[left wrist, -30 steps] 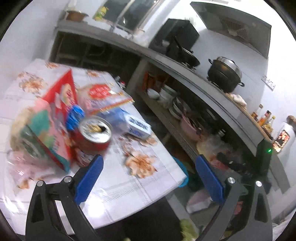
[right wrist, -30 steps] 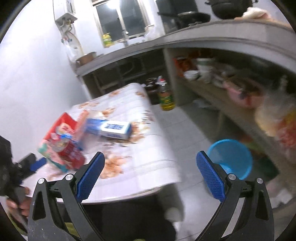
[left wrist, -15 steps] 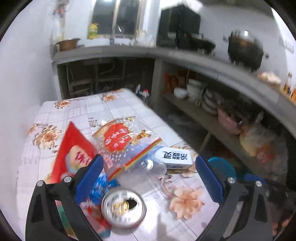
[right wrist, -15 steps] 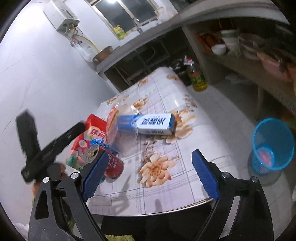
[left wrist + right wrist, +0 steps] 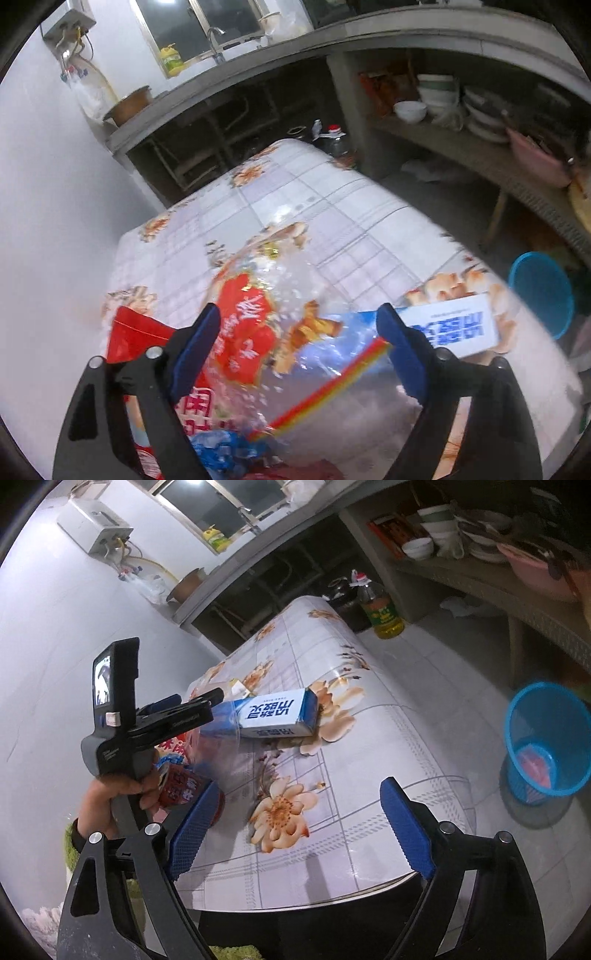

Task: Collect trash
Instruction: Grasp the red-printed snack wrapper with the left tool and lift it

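Table, flowered oilcloth, slick-looking; trash heaped at its near left corner. Blue bin on the floor to the right, well apart from the heap, a bit of pink already in it.

Carton, blue and white, lies on its side behind the heap. Looks stiff, likely empty and light; best taken across its narrow faces.

Clear bag with red print sits on top of the heap, partly over the carton's end. Thin film, crinkly, near weightless by the look, and slippery: judge that a pinch on a bunched fold or the striped seal edge would hold better than on flat film.

Red packet under the bag, on the left. Soft foil, light.

Can, red, at the heap's near edge, top opened in the rim. Rigid, round, could roll or dribble if tipped; take it across the body.

Blue wrapper, crumpled, low in the heap.

Left gripper: jaws apart and closing, straddling the clear bag; pads not pressing on it yet. Right gripper: jaws apart, closing a little, nothing between them, over bare table beside the can.

In the way: the bag overlaps its neighbours, so it may drag them. Oil bottle stands on the floor past the far end, clear of the route.
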Tool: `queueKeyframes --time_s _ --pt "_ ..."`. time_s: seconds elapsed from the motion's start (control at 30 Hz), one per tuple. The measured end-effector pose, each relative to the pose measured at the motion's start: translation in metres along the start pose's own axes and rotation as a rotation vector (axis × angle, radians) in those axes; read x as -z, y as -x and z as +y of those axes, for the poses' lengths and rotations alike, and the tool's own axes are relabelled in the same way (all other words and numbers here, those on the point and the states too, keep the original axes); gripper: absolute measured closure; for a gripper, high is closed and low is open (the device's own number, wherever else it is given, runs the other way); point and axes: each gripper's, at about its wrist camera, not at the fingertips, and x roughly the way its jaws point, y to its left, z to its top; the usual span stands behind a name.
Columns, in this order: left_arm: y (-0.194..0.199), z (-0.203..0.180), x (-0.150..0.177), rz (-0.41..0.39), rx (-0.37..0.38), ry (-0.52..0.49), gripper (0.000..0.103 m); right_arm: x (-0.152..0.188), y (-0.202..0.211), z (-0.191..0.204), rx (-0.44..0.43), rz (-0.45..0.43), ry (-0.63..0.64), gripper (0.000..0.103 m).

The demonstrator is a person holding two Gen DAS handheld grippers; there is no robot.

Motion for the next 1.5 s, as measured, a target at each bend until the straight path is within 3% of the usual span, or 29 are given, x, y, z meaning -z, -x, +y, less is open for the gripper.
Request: queueKeyframes --time_s 0.17,0.27,0.4,0.53,0.8,1.13,1.33,1.5 --pt "-0.007 0.009 0.001 0.038 0.048 0.056 0.038 0.0 0.0 -0.004 -0.009 0.007 -0.01 0.02" --pt "-0.001 0.016 0.004 0.03 0.065 0.101 0.055 -0.001 0.003 -0.004 -0.013 0.006 -0.008 0.021" --pt "0.011 0.027 0.006 0.0 0.083 0.167 0.079 -0.001 0.011 -0.002 -0.007 -0.009 0.001 0.021" --pt "0.027 0.042 0.008 -0.063 0.071 0.221 0.091 0.0 0.019 -0.001 0.0 -0.02 0.009 0.023" --pt "0.075 0.067 0.016 -0.272 0.064 0.302 0.096 0.004 0.025 0.004 0.012 -0.022 0.023 0.025" --pt "0.175 0.117 0.041 -0.561 0.135 0.44 0.099 0.004 0.032 0.019 0.008 -0.046 0.057 0.025" --pt "0.215 0.15 0.074 -0.634 0.008 0.5 0.099 -0.007 0.017 0.05 -0.071 0.004 0.113 0.025" --pt "0.221 0.164 0.104 -0.614 -0.09 0.554 0.099 -0.024 -0.006 0.118 -0.178 0.062 0.242 0.022"
